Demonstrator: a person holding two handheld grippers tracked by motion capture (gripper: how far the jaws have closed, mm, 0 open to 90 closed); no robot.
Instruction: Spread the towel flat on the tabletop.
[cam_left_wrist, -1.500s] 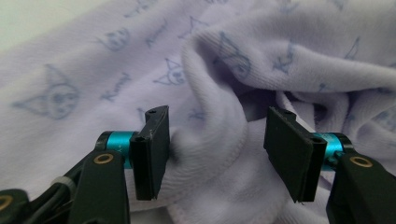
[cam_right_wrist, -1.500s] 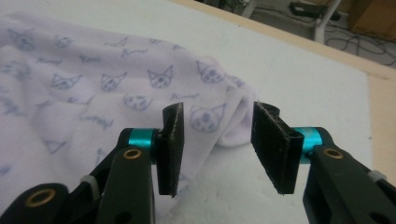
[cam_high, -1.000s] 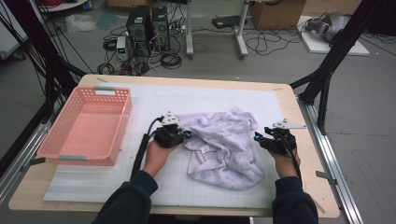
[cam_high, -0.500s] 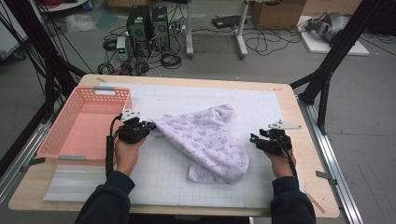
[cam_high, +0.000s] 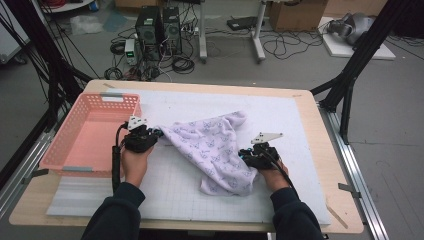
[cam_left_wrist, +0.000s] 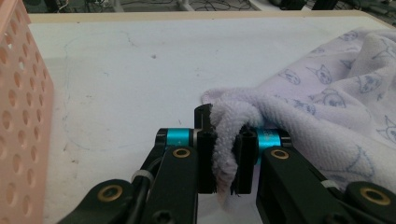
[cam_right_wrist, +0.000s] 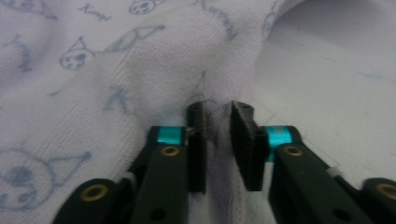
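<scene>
My left gripper (cam_high: 150, 136) sits just beside the pink basket (cam_high: 90, 131), its jaws clamped tight on a bunched corner of the lilac towel (cam_high: 215, 150). The towel lies on the table's white mat (cam_high: 280, 115), stretched from that corner away from the basket to my right gripper (cam_high: 246, 156). There my jaws have just been closing, and they now pinch a fold of the towel's edge between them.
</scene>
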